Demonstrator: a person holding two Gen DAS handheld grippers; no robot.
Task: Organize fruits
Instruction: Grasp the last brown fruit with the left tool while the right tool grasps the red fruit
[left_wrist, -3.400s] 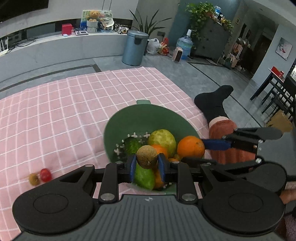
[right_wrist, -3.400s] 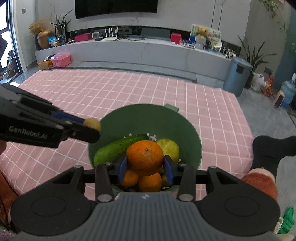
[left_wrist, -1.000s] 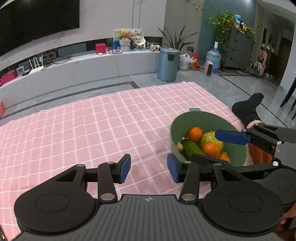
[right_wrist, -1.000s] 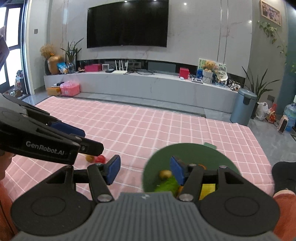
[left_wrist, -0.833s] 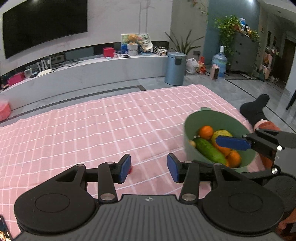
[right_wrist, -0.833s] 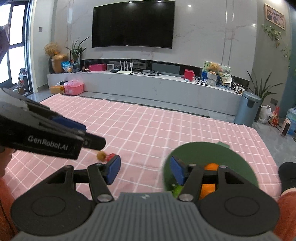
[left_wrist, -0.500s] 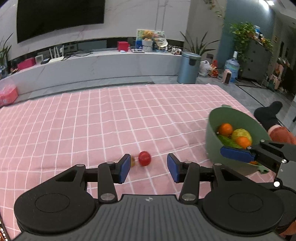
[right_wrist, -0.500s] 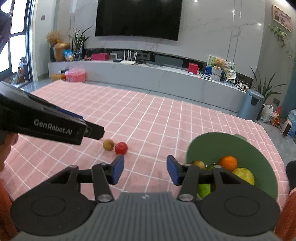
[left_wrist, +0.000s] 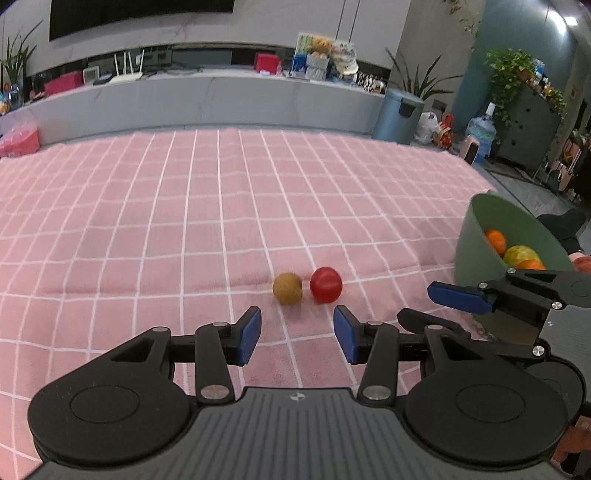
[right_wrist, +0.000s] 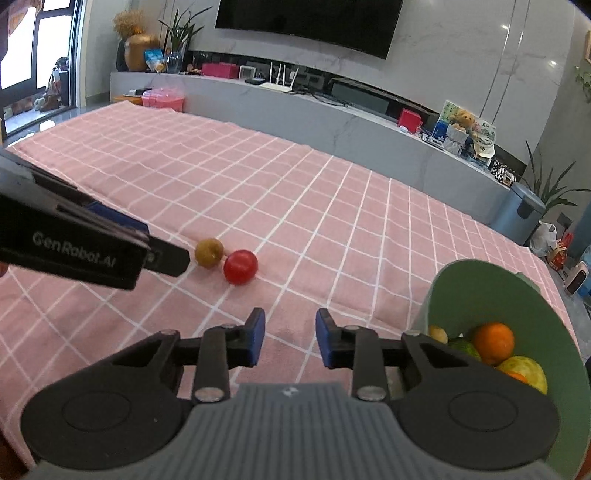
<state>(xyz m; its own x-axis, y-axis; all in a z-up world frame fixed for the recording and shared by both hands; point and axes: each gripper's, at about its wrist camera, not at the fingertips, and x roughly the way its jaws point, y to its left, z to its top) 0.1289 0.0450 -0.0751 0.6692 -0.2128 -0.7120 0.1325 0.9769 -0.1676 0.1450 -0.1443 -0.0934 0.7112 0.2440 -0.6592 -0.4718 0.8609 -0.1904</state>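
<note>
A small brown fruit (left_wrist: 287, 288) and a red tomato (left_wrist: 325, 284) lie side by side on the pink checked cloth (left_wrist: 184, 221). My left gripper (left_wrist: 296, 334) is open and empty, just short of them. In the right wrist view the brown fruit (right_wrist: 208, 252) and the tomato (right_wrist: 240, 266) lie ahead to the left. My right gripper (right_wrist: 290, 336) is open and empty, apart from them. A green bowl (right_wrist: 476, 291) to its right holds an orange (right_wrist: 493, 342), a yellow-green fruit (right_wrist: 526, 369) and others. The bowl also shows in the left wrist view (left_wrist: 480, 236).
The left gripper's body (right_wrist: 74, 247) crosses the left of the right wrist view, its tip near the brown fruit. The right gripper (left_wrist: 498, 295) shows at the right of the left wrist view. A grey bin (left_wrist: 397, 114) and a TV bench (left_wrist: 207, 99) stand beyond the cloth.
Both grippers dropped their fruit in the bowl, opened, and swung left away from it. The left gripper has closed in on the brown fruit and the tomato.
</note>
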